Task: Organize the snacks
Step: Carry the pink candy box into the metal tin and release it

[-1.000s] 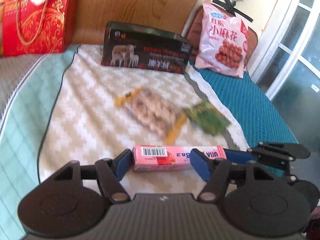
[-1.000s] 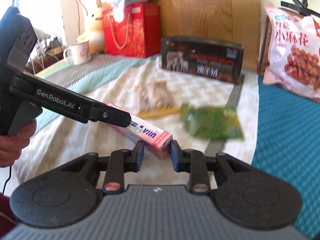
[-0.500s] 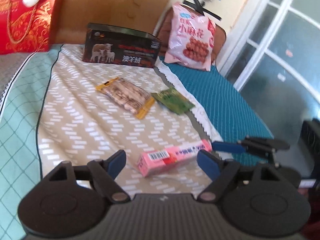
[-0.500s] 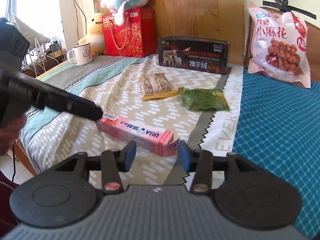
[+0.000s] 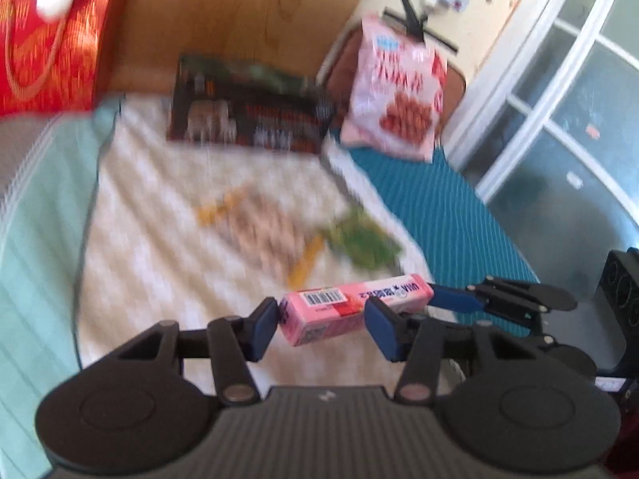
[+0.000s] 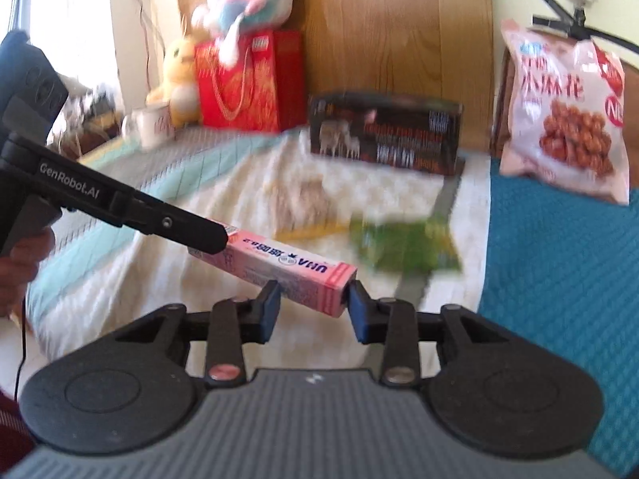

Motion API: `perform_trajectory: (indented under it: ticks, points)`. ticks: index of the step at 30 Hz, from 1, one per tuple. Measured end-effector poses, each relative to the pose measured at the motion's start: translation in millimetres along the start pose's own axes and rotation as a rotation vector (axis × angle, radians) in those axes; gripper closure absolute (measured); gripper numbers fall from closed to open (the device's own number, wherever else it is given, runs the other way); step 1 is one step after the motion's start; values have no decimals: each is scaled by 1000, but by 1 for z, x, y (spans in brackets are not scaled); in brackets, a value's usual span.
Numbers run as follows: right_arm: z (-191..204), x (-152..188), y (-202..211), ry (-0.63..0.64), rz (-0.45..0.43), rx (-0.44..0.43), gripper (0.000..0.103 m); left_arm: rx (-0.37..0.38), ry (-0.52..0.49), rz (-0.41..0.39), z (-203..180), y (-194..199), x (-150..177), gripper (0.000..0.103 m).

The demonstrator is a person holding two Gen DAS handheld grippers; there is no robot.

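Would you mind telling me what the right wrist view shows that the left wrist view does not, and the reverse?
Only the right wrist view shows the yellow duck toy, the white mug and the pink plush. Only the left wrist view shows the glass door. Both show the pink candy box between the left gripper and right gripper, the dark box and the pink snack bag.
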State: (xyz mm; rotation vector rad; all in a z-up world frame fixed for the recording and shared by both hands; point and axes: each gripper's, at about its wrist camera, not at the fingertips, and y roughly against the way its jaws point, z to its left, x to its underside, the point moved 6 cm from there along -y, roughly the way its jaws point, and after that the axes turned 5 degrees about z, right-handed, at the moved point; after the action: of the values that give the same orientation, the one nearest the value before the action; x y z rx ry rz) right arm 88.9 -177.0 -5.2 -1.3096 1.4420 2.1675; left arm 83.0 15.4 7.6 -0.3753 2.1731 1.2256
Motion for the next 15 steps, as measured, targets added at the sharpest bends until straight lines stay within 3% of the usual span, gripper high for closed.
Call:
perform_trajectory:
  ticks: [7, 13, 15]
  points:
    - [-15, -84, -41, 75, -160, 71, 63, -122, -41, -159, 20, -12, -101, 52]
    - [-44, -146, -96, 73, -196, 108, 63, -215, -19, -223, 50, -50, -183, 52]
    - [-51, -158, -115, 69, -187, 117, 61, -248, 0, -217, 61, -68, -199, 47]
